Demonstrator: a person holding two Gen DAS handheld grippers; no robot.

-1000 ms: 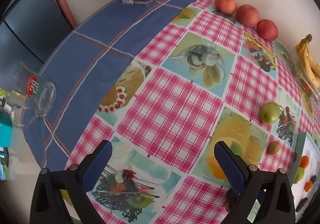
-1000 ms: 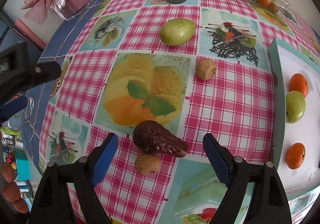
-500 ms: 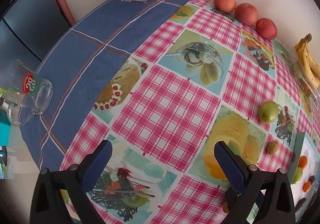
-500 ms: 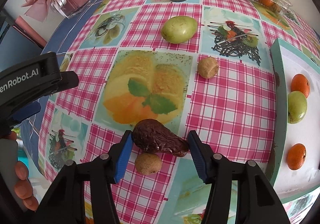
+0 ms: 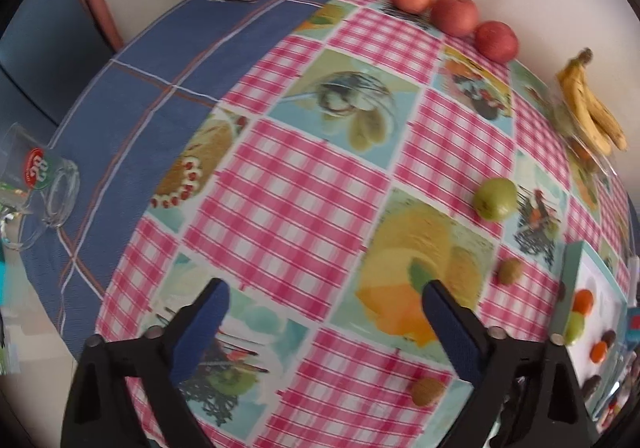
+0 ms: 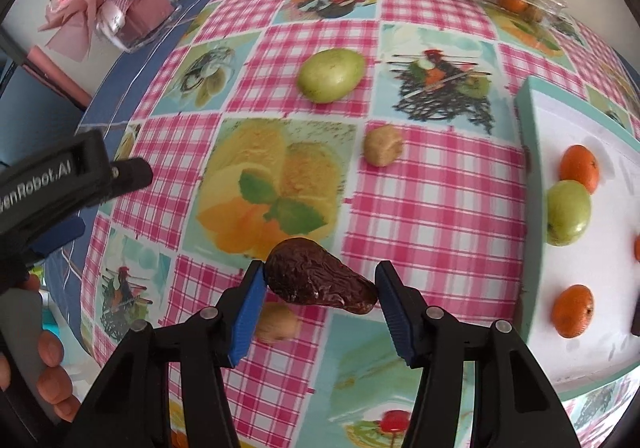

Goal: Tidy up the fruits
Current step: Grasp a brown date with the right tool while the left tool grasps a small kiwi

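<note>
We have the right gripper (image 6: 320, 288) clamped on a wrinkled dark-brown pear-shaped fruit (image 6: 318, 278), its blue pads pressing both ends above the pink-checked patterned tablecloth (image 6: 432, 200). Our left gripper (image 5: 324, 312) has just been narrowing, yet stands wide, nothing between its jaws.

Bright, even light; fisheye-warped edges, slight blur.

Right gripper (image 6: 320, 288) clamped (both pads touching); left gripper (image 5: 324, 324) agape, narrowing.
</note>
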